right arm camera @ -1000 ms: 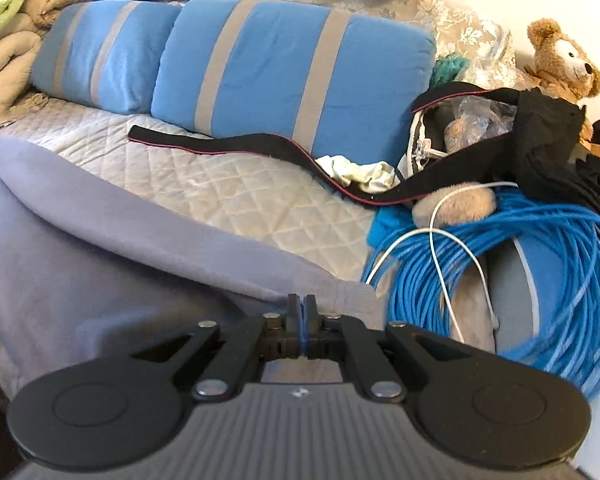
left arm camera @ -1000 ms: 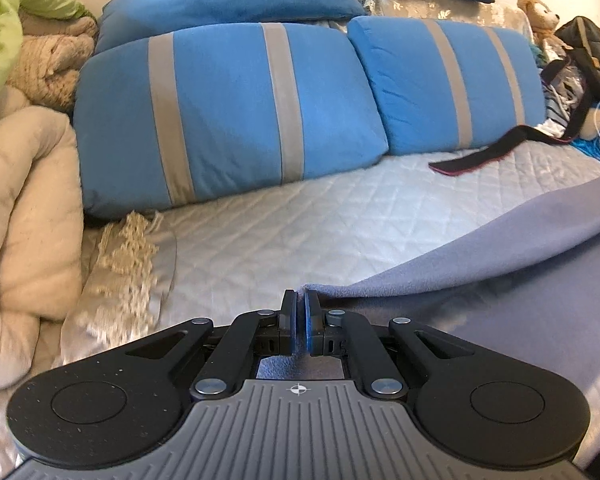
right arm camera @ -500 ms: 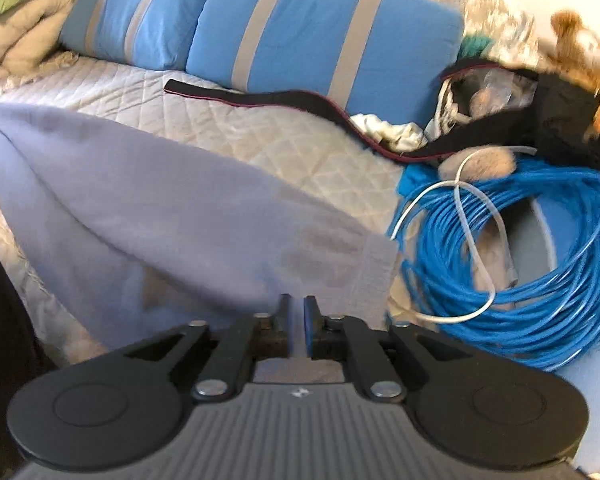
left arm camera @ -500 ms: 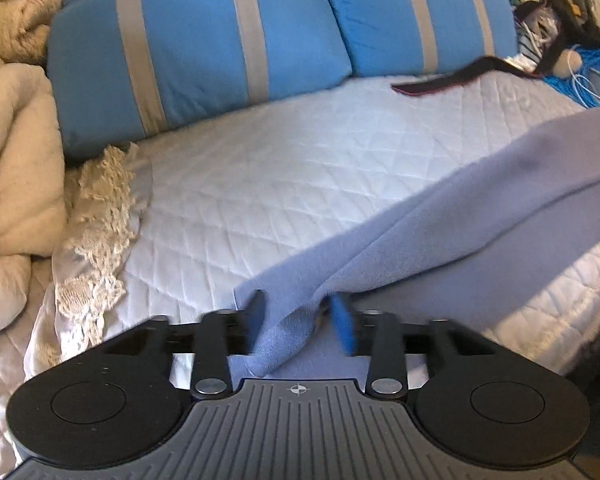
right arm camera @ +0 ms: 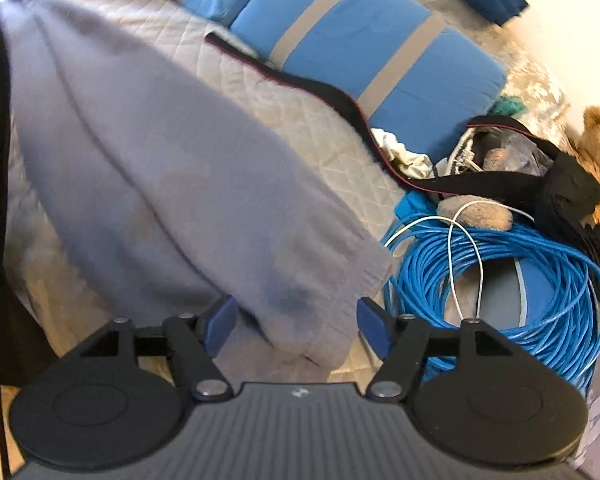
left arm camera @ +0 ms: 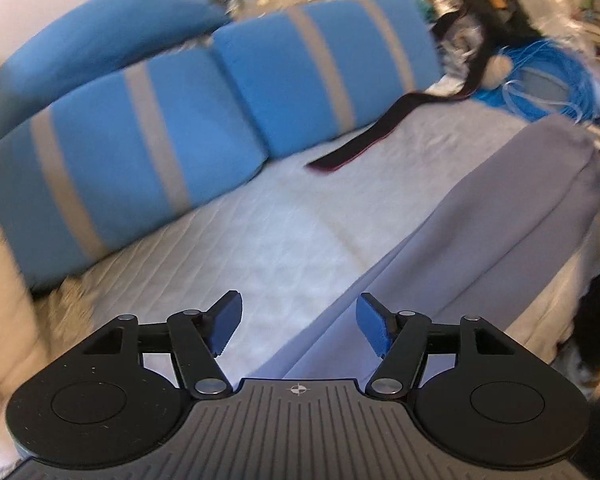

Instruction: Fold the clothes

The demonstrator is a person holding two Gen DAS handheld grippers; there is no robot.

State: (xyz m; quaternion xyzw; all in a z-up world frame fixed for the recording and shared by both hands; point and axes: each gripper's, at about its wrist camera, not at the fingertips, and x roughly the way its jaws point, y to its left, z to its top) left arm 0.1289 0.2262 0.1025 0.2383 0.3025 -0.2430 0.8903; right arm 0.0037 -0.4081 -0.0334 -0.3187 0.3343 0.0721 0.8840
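Left wrist view: left gripper jaws opening, empty, with the grey garment lying folded at frame right. Right gripper jaws opening over the garment's end. One fold looks laid; next, regrip an edge.

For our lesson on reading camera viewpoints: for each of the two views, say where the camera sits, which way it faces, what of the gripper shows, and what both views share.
Left wrist view: sits behind the left gripper, looking down across the quilted bed toward the striped blue pillows; its jaws are opening, nothing between them.
Right wrist view: sits behind the right gripper, facing the grey garment and blue cable coil; its jaws are opening around the garment's end without pressing it.
Shared: bed, pillows, garment, cable coil, black strap.
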